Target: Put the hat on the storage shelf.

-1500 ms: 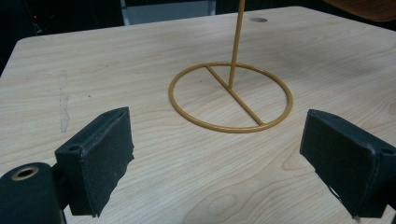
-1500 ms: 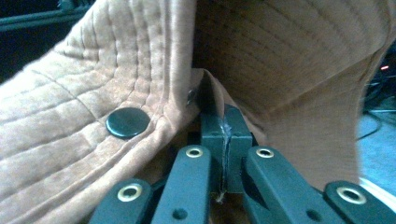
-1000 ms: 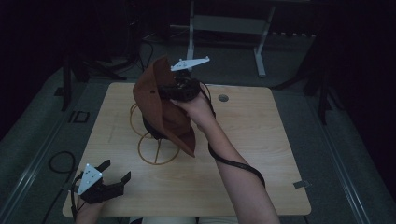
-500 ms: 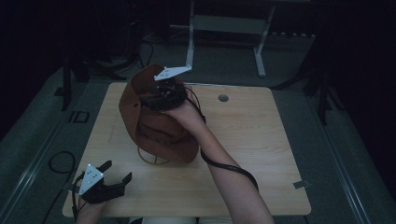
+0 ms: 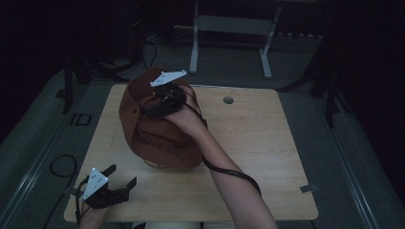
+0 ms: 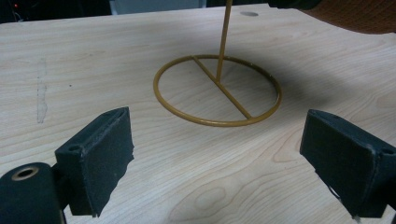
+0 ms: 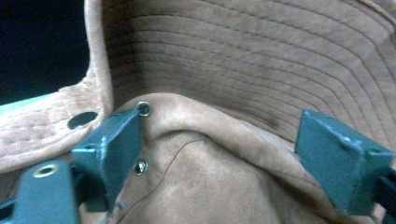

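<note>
Hat [image 5: 157, 133] sits draped over the wire stand [image 6: 218, 91] near the table's [image 5: 267, 157] far left. Right gripper [image 5: 162, 102] has just been opening; its jaws stand wide, holding nothing, a fold of the crown between them. Lifting it straight off should keep the brim from snagging and dragging the stand. Left gripper [image 5: 117, 183] waits wide open, empty, at the near edge.
</note>
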`<state>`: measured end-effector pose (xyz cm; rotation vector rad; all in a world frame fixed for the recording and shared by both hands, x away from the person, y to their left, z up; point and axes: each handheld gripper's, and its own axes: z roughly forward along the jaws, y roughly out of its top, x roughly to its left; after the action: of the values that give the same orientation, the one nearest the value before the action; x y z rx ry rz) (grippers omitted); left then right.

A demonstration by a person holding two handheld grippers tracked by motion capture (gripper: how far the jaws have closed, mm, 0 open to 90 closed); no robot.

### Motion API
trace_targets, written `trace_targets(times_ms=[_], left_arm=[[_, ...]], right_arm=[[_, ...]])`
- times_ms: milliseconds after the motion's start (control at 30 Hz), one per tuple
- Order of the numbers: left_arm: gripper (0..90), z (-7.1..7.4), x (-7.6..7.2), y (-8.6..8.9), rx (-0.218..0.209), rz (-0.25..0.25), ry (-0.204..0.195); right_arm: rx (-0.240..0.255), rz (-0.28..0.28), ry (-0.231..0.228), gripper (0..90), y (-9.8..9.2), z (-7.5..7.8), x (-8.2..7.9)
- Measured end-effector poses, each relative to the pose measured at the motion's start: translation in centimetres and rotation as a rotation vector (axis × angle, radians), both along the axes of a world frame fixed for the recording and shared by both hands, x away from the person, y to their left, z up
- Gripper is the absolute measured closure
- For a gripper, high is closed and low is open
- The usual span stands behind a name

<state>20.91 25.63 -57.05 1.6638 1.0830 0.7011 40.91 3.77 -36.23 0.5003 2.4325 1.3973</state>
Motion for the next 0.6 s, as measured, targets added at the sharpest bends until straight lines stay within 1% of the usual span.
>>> trace_targets(times_ms=[33, 167, 233, 267, 300, 400, 500, 533, 567, 600], left_arm=[[10.4, 0.0, 0.0, 0.0, -0.002, 0.001, 0.001], [10.3, 0.0, 0.0, 0.0, 0.000, 0.002, -0.001], [10.3, 0.0, 0.0, 0.0, 0.001, 0.001, 0.000], [10.3, -0.1, 0.1, -0.1, 0.000, 0.002, 0.001], [10.3, -0.1, 0.1, -0.1, 0.000, 0.003, 0.002], [10.3, 0.0, 0.1, -0.1, 0.000, 0.005, 0.000], [10.3, 0.0, 0.0, 0.0, -0.006, 0.008, -0.002], [10.3, -0.1, 0.1, 0.0, -0.007, 0.008, 0.002], [10.3, -0.1, 0.1, 0.0, -0.007, 0.008, 0.002], [10.3, -0.1, 0.1, 0.0, -0.008, 0.009, 0.004]], right_arm=[[0.002, 0.007, -0.003, 13.9, -0.2, 0.1, 0.0], [0.004, 0.000, -0.004, 13.9, -1.1, 0.4, 0.0], [0.016, -0.005, -0.023, 14.3, -1.7, 0.7, -0.1], [0.035, -0.017, -0.034, 14.7, -2.0, 0.8, -0.2], [0.050, -0.016, -0.035, 14.8, -2.2, 1.0, -0.2], [0.069, -0.007, -0.030, 14.8, -2.5, 1.4, -0.4], [0.069, -0.007, -0.037, 14.7, -2.9, 1.5, -0.5], [0.087, -0.010, -0.026, 14.7, -3.7, 1.4, -0.5], [0.087, -0.010, -0.026, 14.7, -3.7, 1.4, -0.5], [0.080, -0.015, -0.037, 14.5, -4.4, 1.3, -0.6]])
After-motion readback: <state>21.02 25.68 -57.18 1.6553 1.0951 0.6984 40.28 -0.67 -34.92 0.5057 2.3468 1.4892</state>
